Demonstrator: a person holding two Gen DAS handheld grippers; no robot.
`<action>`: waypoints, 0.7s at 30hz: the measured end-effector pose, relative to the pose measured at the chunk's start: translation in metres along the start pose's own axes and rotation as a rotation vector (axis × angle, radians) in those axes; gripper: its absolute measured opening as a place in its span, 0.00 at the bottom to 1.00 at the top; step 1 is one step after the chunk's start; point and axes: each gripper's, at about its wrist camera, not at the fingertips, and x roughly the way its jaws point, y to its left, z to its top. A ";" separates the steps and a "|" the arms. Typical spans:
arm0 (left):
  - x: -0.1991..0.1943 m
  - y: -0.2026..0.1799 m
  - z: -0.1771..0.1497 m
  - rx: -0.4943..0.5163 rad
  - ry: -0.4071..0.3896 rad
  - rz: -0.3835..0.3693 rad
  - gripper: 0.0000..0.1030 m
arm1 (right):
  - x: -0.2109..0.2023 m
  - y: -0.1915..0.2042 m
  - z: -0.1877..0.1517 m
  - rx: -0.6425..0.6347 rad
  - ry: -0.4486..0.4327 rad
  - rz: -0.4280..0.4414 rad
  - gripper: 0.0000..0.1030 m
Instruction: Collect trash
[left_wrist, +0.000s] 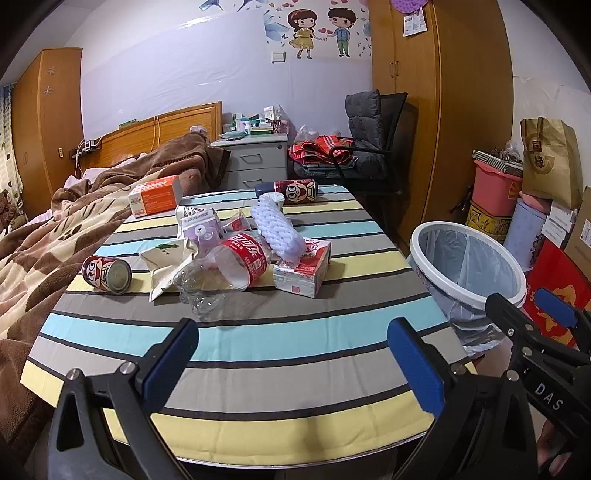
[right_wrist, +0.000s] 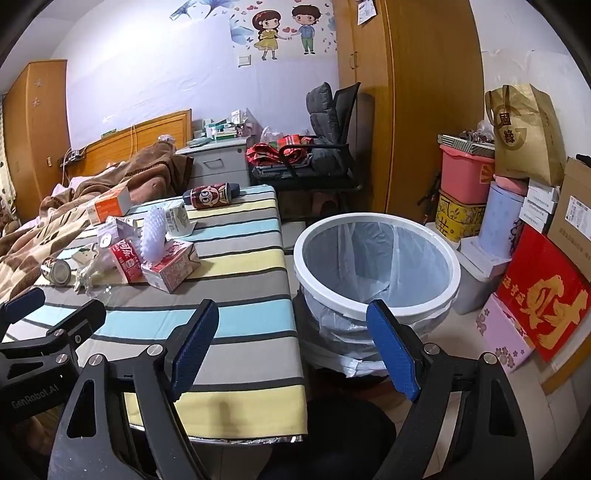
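Trash is seen heaped mid-table in the left wrist view, straight ahead of and beyond the left gripper, whose blue pads stand spread wide with nothing between them. Nearest to it lies the crushed clear cola bottle, its long axis running from the near left up to the far right, red label at the far end; no contact with it is made. A red drink can lies on its side to the left, a red-and-white carton to the right, a white spiky roller propped across the carton. The white-rimmed bin stands off the table's right edge, lined and seemingly empty. In the right wrist view the right gripper is likewise seen released and empty, aimed at the gap between the striped tablecloth and the bin, which sits just ahead and to its right. The pile is placed well to the left there, so the left gripper is judged nearer the bottle, the right nearer the bin.
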 end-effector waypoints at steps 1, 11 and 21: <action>0.000 0.000 0.000 0.000 -0.001 0.000 1.00 | -0.001 0.000 0.000 0.001 -0.001 0.000 0.81; -0.001 0.000 0.000 0.000 -0.006 0.003 1.00 | -0.001 0.001 0.002 0.001 0.001 0.001 0.81; -0.001 0.003 -0.003 -0.006 -0.008 0.005 1.00 | -0.002 0.002 0.002 0.002 -0.001 -0.001 0.81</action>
